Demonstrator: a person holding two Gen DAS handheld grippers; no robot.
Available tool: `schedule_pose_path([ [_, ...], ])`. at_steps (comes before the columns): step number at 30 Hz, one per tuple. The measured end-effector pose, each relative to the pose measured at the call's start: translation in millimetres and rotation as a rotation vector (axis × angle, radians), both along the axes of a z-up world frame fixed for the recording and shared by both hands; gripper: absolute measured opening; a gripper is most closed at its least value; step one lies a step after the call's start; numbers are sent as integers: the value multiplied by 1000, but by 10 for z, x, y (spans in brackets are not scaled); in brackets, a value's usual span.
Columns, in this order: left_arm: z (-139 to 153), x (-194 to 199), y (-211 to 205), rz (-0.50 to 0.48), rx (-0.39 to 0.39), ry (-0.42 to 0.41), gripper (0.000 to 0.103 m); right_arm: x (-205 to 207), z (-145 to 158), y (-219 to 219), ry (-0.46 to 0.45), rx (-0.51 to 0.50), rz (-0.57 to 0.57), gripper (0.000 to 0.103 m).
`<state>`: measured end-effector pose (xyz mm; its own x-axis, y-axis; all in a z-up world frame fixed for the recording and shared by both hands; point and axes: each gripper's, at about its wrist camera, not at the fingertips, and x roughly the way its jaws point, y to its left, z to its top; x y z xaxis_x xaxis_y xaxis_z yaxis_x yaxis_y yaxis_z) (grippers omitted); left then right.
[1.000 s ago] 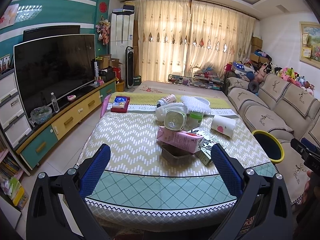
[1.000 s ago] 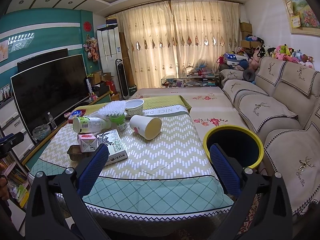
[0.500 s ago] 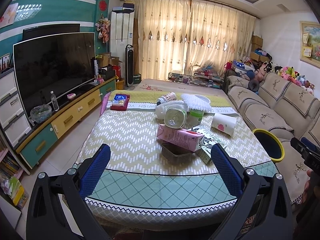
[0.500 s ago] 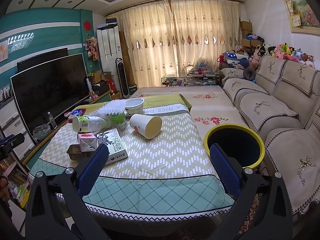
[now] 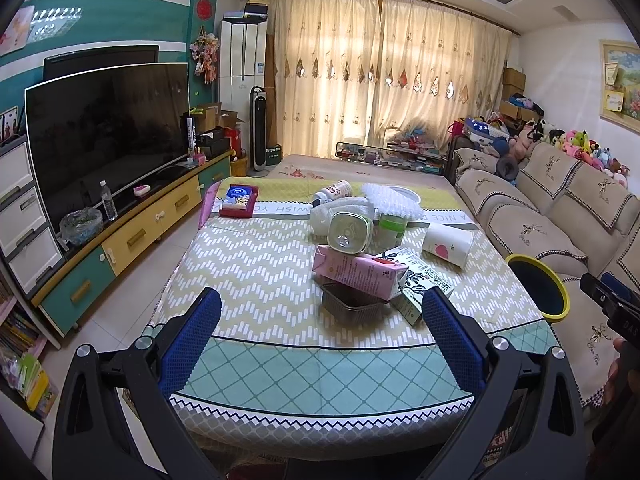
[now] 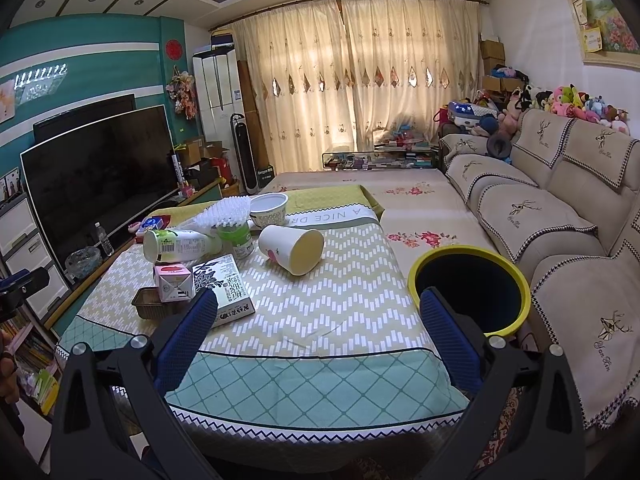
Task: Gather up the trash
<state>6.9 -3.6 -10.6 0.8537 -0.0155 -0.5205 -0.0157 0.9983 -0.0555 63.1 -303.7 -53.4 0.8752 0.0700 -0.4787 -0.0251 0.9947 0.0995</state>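
Both grippers hovered above the near edge of the bench (image 5: pixel 256 364), fingers spread wide and holding nothing. From the left gripper (image 5: pixel 318 344), the trash lay clustered toward 12 o'clock: a pink carton (image 5: pixel 358 274) lay tilted on top of a dark plastic tray (image 5: pixel 348 306), with a green-and-white printed box (image 5: pixel 424 284) touching it on the right. Behind the carton lay a white bottle (image 5: pixel 348 232) with its base toward the camera, and toward 1 o'clock a white paper cup (image 5: pixel 446 244) lay on its side. A yellow-rimmed bin (image 5: pixel 538 290) stood off the bench's right edge at about 2 o'clock, beside the sofa (image 5: pixel 560 208). From the right gripper (image 6: pixel 320 342), the same pile sat at 10 to 11 o'clock, the paper cup (image 6: pixel 292 248) near 12 with its mouth toward the camera, and the bin (image 6: pixel 472 292) just beyond the right finger at 1 o'clock. A white bowl (image 6: pixel 269 209) stood upright farther back.
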Motion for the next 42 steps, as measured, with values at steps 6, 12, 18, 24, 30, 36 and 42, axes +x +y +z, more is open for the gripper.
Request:
schedule_pose_path([
  [6,-2,0,0,0,0,0,99,7,-1,-5,2,2,-1,97],
  [12,-1,1,1,0,1,0,99,14,-6,-9,4,0,0,97],
  [18,-20,14,-6,0,0,3,99,17,-12,-13,6,1,2,97],
  [24,-47,23,-7,0,-1,7,99,19,-24,-12,9,1,0,97],
  [30,-154,109,21,2,-9,33,99,80,-76,9,30,-6,4,97],
  [36,-209,208,85,4,-36,43,99,309,-151,47,52,-19,26,97],
  [42,-293,347,139,3,-48,54,99,972,-361,155,135,-19,109,97],
])
